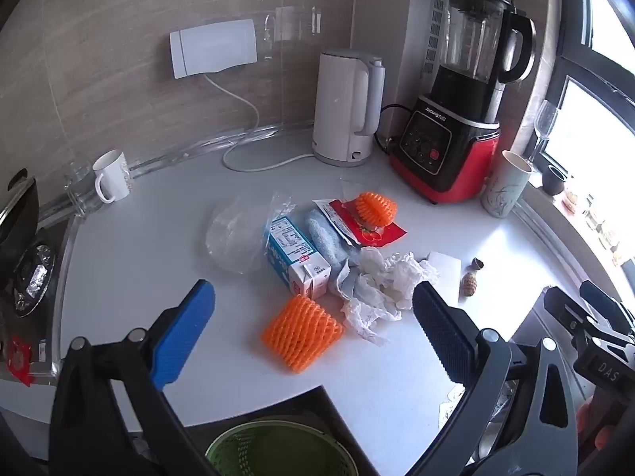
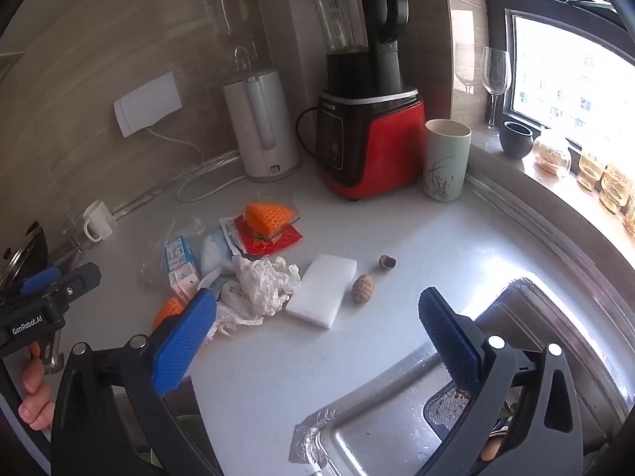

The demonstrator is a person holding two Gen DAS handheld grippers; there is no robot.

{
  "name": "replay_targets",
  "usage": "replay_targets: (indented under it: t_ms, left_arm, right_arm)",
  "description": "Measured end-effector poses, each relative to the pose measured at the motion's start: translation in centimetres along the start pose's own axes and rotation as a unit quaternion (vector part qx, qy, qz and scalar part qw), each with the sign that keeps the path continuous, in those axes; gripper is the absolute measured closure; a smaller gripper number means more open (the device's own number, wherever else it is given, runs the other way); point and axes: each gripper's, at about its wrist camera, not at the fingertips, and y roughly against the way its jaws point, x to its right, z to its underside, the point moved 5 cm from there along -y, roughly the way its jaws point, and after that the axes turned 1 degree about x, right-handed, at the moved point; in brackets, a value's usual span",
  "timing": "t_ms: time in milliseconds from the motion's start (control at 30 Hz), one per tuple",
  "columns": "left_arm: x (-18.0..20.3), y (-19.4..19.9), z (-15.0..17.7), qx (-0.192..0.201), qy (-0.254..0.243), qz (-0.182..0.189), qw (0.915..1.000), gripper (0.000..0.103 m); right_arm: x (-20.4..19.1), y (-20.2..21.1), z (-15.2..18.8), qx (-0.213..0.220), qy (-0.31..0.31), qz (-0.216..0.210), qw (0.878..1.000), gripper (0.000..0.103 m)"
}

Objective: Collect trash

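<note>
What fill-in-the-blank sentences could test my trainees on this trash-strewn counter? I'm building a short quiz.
1. The white kettle stands beside a blender whose base is ____.
2. Both the left claw and the right claw are ____.
3. The bin below the counter edge is coloured ____.
4. The crumpled tissue lies against a flat white ____.

Missing words: red; open; green; sponge

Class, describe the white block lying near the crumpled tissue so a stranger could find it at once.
Start at the red and black blender at the back of the white counter, then come forward to the trash pile. At the pile's right edge, against the crumpled tissue, lies the white block. Unlike its wrinkled, colourful neighbours, it is a smooth, plain, flat rectangle.
</note>
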Motion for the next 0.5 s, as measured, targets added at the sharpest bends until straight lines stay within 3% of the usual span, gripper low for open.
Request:
replay_targets:
  t_ms: [200, 367, 500]
  left_arm:
    - [0.3, 0.0, 0.1, -0.011, 0.004, 0.013, 0.9998, 0.008]
    - [0.5, -0.1, -0.1, 0.004, -0.004, 0.014, 0.9999, 0.008]
    - [0.6, 0.0, -0.1, 0.004, -0.006, 0.016, 0.9999, 0.008]
  right_arm:
    - [-0.5, -0.7, -0.2, 0.000, 0.009, 0.017, 1.000, 0.002]
    - [-1.6, -1.7, -0.5, -0.001, 0.007, 0.020, 1.000, 0.002]
    - [0.4, 0.1, -0.3, 0.012, 0.000, 0.012, 1.000, 0.002]
